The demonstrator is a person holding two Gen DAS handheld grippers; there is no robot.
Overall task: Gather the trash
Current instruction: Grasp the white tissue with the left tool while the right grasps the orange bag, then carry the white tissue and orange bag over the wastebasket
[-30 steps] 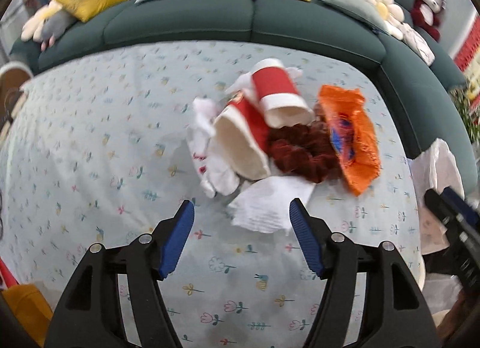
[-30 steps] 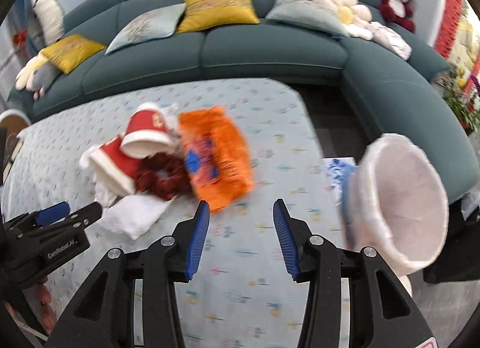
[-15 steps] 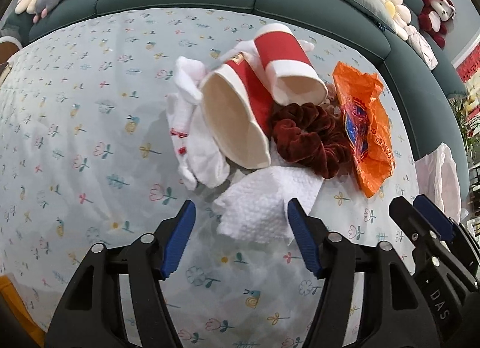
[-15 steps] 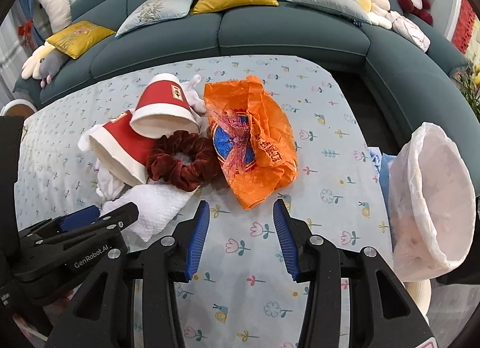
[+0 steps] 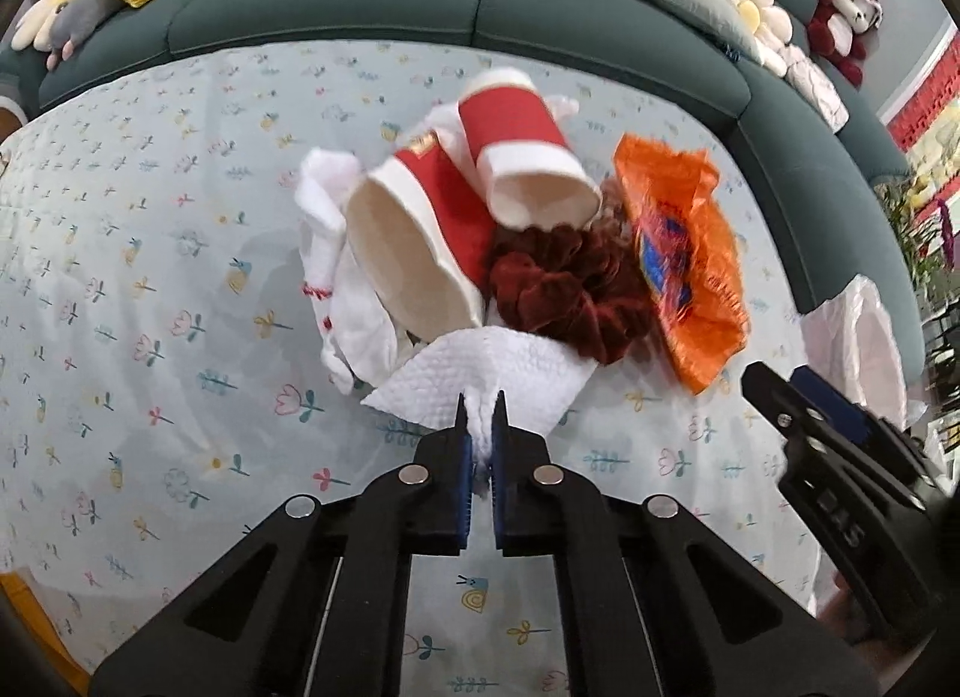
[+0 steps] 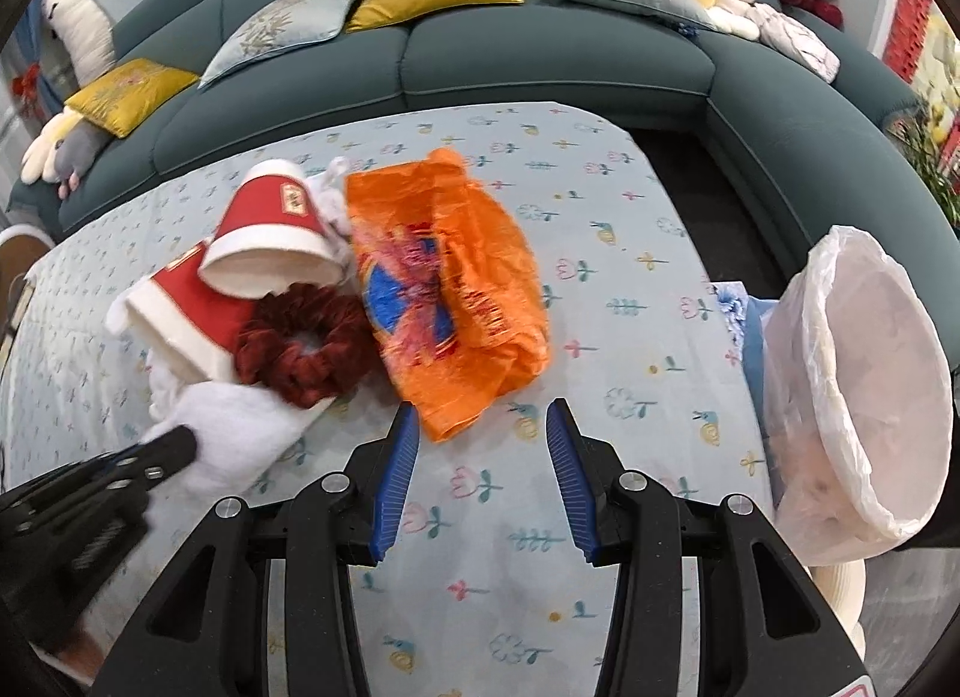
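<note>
Because the left gripper (image 5: 478, 418) has just closed, pinching only the near edge of the white quilted paper napkin (image 5: 480, 376), it may tear or slip free when lifted. The right gripper (image 6: 480, 427) hovers open near the orange plastic bag (image 6: 447, 289).

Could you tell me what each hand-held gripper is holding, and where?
Left hand-held gripper: white paper napkin, pinched at its near edge. Right hand-held gripper: nothing.

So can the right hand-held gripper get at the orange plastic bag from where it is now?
Probably yes. The right hand-held gripper stands open right by the orange plastic bag's near corner, with nothing lying on the bag.
</note>
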